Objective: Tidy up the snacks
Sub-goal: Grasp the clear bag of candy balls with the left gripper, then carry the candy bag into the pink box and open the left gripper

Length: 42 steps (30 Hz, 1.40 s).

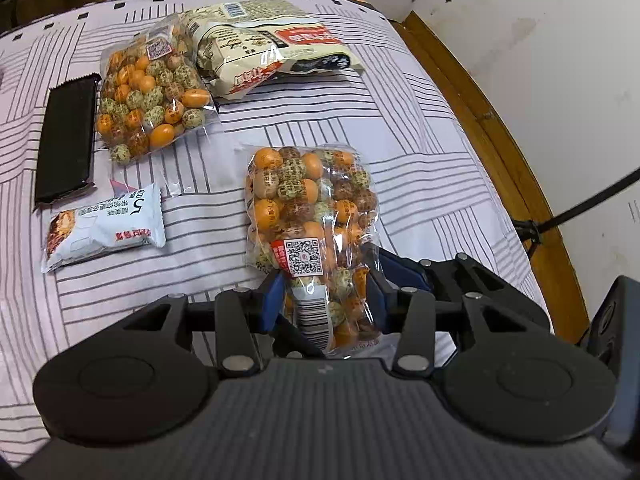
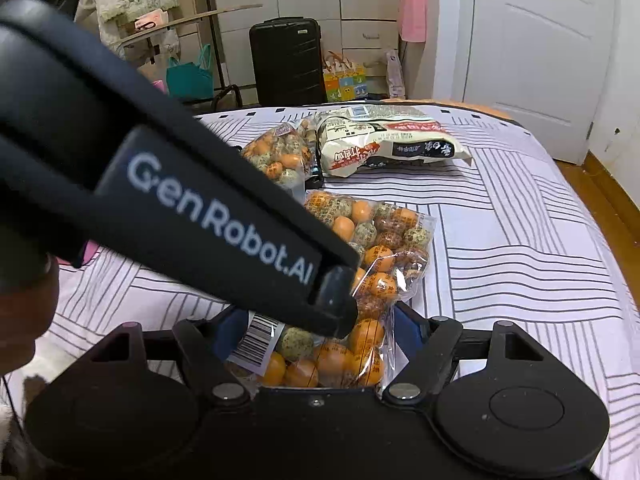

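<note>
Hiding behind left hand-held gripper (image 2: 336,304): candy bag (image 2: 372,240)

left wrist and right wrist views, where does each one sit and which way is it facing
Left wrist: on the left hand-held gripper, angled down over the bed at the clear candy bag it pinches; own fingers show.
Right wrist: on the right hand-held gripper, facing wardrobe and suitcase; own fingers and the left gripper's body show.
Shared: that bag, second candy bag, white bag.
</note>
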Each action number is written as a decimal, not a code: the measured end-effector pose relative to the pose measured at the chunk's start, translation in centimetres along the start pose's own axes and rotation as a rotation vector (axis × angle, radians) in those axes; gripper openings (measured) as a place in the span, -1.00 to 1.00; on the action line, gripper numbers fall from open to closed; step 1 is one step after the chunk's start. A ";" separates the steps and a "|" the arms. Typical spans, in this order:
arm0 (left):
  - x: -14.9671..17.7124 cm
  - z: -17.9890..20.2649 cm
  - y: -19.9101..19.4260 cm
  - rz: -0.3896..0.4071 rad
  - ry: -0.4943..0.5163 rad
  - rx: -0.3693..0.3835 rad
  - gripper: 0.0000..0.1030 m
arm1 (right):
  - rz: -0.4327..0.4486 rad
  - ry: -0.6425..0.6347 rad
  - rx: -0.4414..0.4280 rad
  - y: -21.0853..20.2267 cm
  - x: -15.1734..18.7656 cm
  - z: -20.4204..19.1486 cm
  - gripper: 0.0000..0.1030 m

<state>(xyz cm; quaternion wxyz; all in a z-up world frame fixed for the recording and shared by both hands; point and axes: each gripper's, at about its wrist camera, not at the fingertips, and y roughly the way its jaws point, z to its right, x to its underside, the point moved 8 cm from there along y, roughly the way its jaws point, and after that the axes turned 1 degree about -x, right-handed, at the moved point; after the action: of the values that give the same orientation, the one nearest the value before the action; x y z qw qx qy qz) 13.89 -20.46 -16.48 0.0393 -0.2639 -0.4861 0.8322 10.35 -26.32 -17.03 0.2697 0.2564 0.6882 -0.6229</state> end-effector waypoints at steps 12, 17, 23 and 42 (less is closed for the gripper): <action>1.4 0.7 -6.2 0.033 0.050 -0.013 -0.18 | 0.031 -0.095 0.002 -3.8 -3.5 -3.3 0.55; 2.0 0.5 -9.4 0.060 0.066 -0.040 -0.19 | 0.043 -0.152 -0.002 -5.5 -4.8 -5.3 0.54; 2.6 -0.8 -13.5 0.103 0.055 -0.065 -0.19 | 0.069 -0.210 -0.032 -7.2 -6.5 -7.7 0.54; -0.1 -14.4 -24.1 0.338 -0.068 -0.209 -0.18 | 0.233 -0.395 -0.169 -1.2 -15.3 -18.4 0.54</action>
<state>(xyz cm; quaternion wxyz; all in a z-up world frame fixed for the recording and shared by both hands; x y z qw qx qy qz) 16.25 3.53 -2.01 -0.1452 -0.3160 -0.5195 0.7805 19.63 -8.33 -4.09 0.4895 0.1836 0.6375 -0.5660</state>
